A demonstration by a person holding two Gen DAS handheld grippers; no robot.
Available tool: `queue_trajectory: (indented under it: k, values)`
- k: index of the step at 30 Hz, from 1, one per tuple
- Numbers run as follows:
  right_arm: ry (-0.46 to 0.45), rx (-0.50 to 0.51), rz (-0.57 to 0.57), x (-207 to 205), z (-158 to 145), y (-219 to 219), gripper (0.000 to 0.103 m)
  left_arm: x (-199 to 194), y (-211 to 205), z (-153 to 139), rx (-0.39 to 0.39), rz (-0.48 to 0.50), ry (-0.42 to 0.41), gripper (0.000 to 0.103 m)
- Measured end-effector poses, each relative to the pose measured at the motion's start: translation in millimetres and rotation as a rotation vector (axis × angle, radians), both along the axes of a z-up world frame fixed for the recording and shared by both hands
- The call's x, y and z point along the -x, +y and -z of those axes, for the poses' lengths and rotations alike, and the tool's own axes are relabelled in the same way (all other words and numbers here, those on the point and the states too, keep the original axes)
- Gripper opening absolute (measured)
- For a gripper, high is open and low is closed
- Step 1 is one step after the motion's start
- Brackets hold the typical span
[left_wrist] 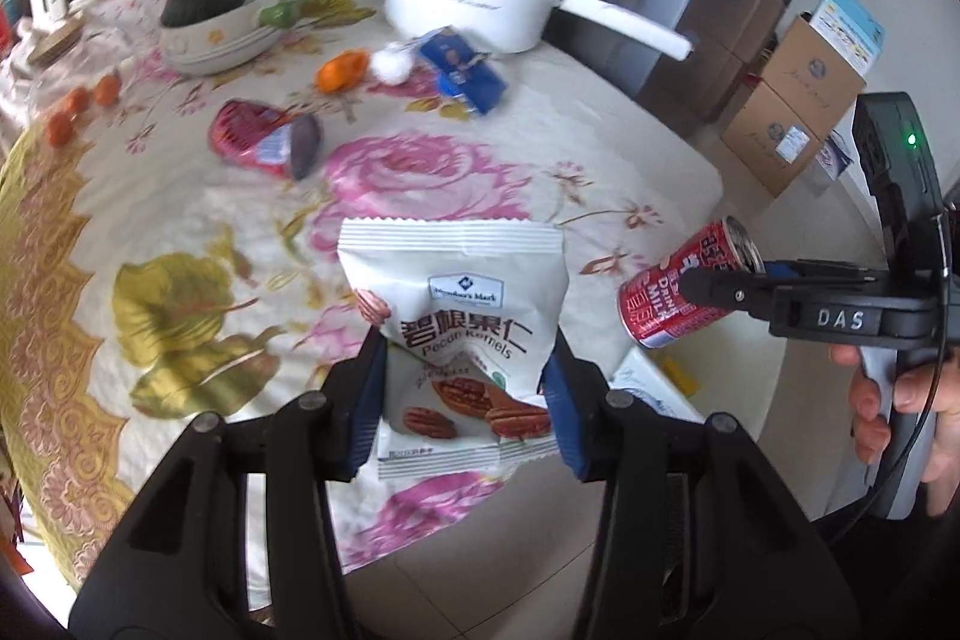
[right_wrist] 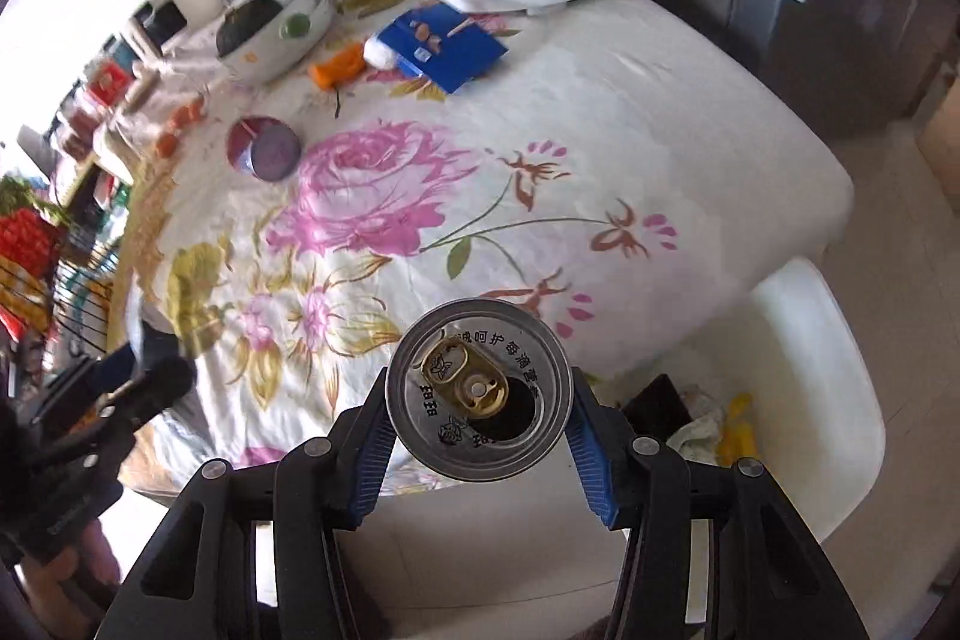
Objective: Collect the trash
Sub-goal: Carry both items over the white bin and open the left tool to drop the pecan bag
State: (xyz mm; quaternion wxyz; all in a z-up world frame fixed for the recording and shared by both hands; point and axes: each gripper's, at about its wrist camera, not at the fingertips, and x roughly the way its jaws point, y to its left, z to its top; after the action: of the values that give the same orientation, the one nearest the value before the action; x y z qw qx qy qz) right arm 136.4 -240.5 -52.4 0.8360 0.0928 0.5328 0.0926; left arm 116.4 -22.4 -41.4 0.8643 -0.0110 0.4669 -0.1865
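Partway through — left gripper (left_wrist: 465,394) pinching pecan packet (left_wrist: 462,316), right gripper (right_wrist: 480,436) clamping opened can (right_wrist: 478,391), both beside white bin (right_wrist: 816,376) — red wrapper (left_wrist: 258,139), blue packet (left_wrist: 462,70) left beyond.

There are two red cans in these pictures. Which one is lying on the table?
The far can, lying on its side on the floral cloth beside the small oranges. The other can is held in the air by the right hand-held gripper.
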Motion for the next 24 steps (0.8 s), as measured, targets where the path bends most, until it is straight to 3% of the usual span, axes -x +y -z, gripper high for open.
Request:
queue_trajectory:
  k: [4, 19, 24]
  values:
    - [-0.032, 0.019, 0.049, 14, -9, -36, 0.054, 2, -31, -1, -0.003, 0.063, -0.011, 0.050]
    - [0.035, 0.085, 0.196, 51, 18, -129, 0.054, 7, -146, 22, -0.015, 0.244, 0.017, 0.050]
    - [0.055, 0.102, 0.236, 58, 25, -155, 0.054, 13, -180, 30, -0.019, 0.311, -0.009, 0.051]
